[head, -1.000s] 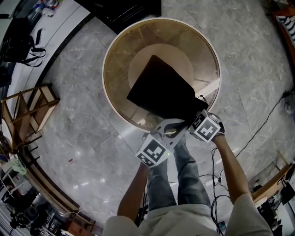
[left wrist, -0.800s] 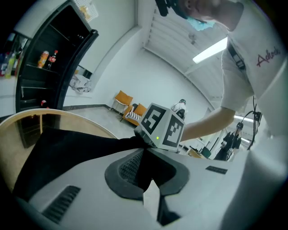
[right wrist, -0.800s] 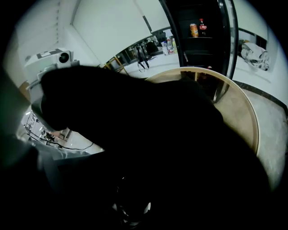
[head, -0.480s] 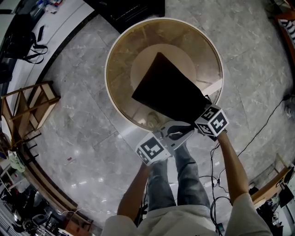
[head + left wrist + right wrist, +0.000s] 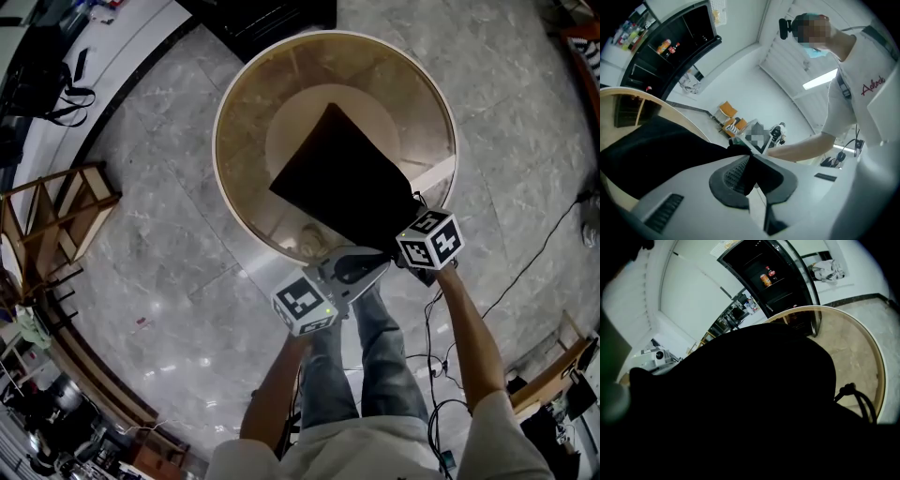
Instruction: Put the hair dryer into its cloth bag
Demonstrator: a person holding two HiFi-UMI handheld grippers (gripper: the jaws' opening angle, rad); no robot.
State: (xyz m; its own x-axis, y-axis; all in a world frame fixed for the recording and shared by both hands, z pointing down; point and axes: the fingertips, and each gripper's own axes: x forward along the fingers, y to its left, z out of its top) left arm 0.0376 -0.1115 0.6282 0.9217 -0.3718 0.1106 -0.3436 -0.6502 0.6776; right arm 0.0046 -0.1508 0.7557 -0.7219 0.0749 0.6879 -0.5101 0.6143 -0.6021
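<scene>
Black cloth bag (image 5: 342, 183) lying on round table (image 5: 234, 169), grey marble floor (image 5: 159, 262) beneath, black cabinet (image 5: 262, 19) beyond. Left gripper (image 5: 370, 262) pinching bag's near edge; right gripper (image 5: 422, 248) jaws buried in cloth, state unreadable.

The cloth bag (image 5: 342, 183) reads as matt black fabric that soaks up the light, with a twisted black cord (image 5: 847, 390) at its edge. Under it, the round surface (image 5: 230, 122) shows a glossy, amber, see-through top and a pale, smooth rim. The floor (image 5: 159, 234) is polished grey marble, throwing back highlights. The left tongs (image 5: 751, 161) are smooth pale-grey plastic, and their pads (image 5: 731, 176) look dark, ribbed and rubbery.
</scene>
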